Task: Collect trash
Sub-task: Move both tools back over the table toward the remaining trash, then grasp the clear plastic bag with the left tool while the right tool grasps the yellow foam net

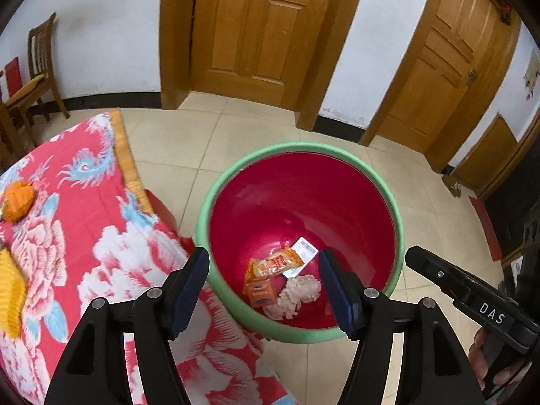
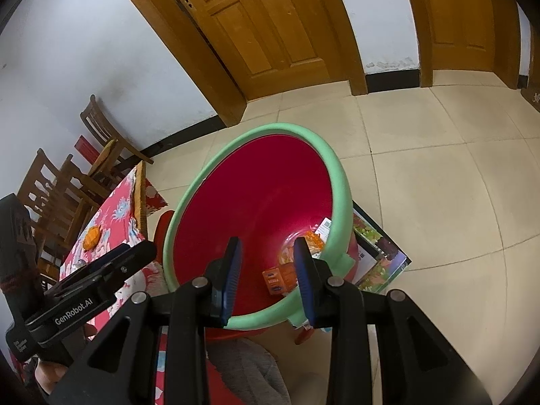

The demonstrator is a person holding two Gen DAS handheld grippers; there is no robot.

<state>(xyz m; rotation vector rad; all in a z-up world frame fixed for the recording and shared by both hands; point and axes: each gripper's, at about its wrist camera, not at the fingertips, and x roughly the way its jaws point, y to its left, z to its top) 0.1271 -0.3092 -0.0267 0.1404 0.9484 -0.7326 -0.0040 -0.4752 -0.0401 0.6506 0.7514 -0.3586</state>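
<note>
Right now my left claw (image 1: 263, 287) hangs over the mouth of the bin (image 1: 216, 202), its blue pads spread wide with nothing between them; it reads as released, and I judge the crumpled tissue (image 1: 298, 292) lying straight below it to be what it let go. My right claw (image 2: 266, 270) points down over the near rim of the same bin, its pads set closer together yet clamping nothing, so it is empty too. Both point steeply down so that whatever falls lands inside the red wall rather than on the floor.

At the bottom of the bin the trash sits in a loose heap: an orange snack wrapper (image 1: 275, 263) at about 11 o'clock from the tissue, a small orange box (image 1: 260, 290) at 9 o'clock just beside it, and a white barcoded slip (image 1: 302, 256) at 12 o'clock, partly under the wrapper.

Outward from there, the bin stands on the tiled floor tight against the bench (image 1: 101, 253), which lies at 9 o'clock under a red flowered cloth, probably so each carry stays short. On that cloth, at the far left, an orange knitted thing (image 1: 18, 202) and a yellow item (image 1: 11, 293) remain; whether they count as trash I cannot tell.
</note>
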